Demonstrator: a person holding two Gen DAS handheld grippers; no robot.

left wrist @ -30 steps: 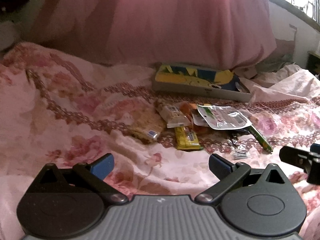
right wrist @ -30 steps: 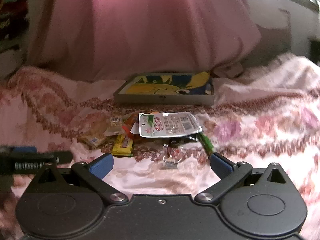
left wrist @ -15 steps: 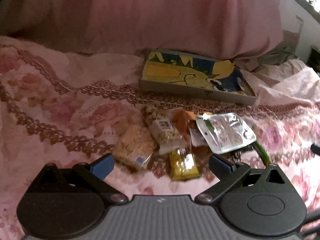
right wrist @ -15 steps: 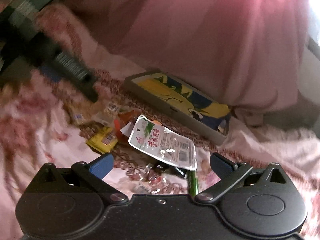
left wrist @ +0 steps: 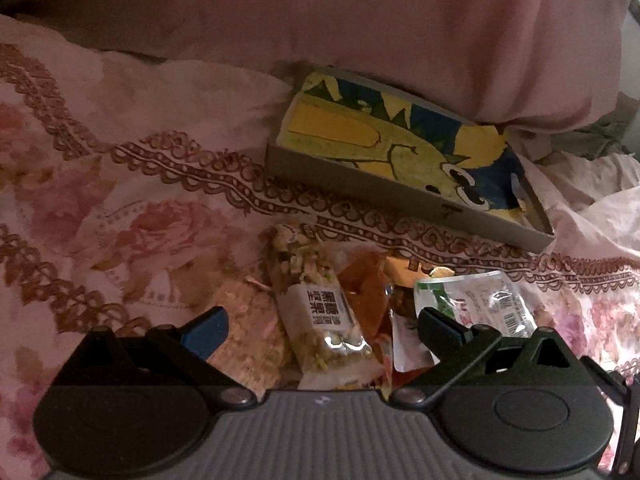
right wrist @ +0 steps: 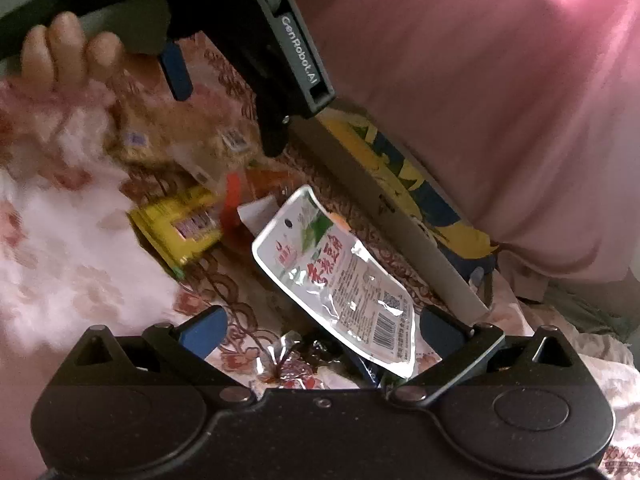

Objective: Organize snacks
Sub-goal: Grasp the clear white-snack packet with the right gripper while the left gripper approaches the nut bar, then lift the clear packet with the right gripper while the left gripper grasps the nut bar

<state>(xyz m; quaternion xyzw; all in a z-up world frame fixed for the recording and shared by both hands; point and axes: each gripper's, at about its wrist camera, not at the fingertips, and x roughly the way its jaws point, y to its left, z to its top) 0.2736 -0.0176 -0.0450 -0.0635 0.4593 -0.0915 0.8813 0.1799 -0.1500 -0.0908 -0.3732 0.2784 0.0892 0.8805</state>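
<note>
In the left wrist view the left gripper (left wrist: 322, 330) has its fingers spread wide and grips nothing; between them, low in the centre of the frame, lies a clear nut-mix packet (left wrist: 316, 308) with a white label. A pale crisp-rice packet (left wrist: 248, 336) sits just beside it at the left blue pad, and an orange packet (left wrist: 366, 292) lies just to the packet's right. Whether either pad touches a wrapper cannot be told.

The right gripper (right wrist: 322, 330) is likewise released, fingers wide apart — a silver pouch (right wrist: 340, 276) with red print lies between them at lower centre, its barcode end close to the right pad. A yellow packet (right wrist: 180, 224) lies at centre left, blurred.

The illustrated box (left wrist: 404, 168) rests on the floral bedspread (left wrist: 120, 200) at upper right of the left view, beyond the snacks, against a pink cushion (left wrist: 360, 32).
</note>
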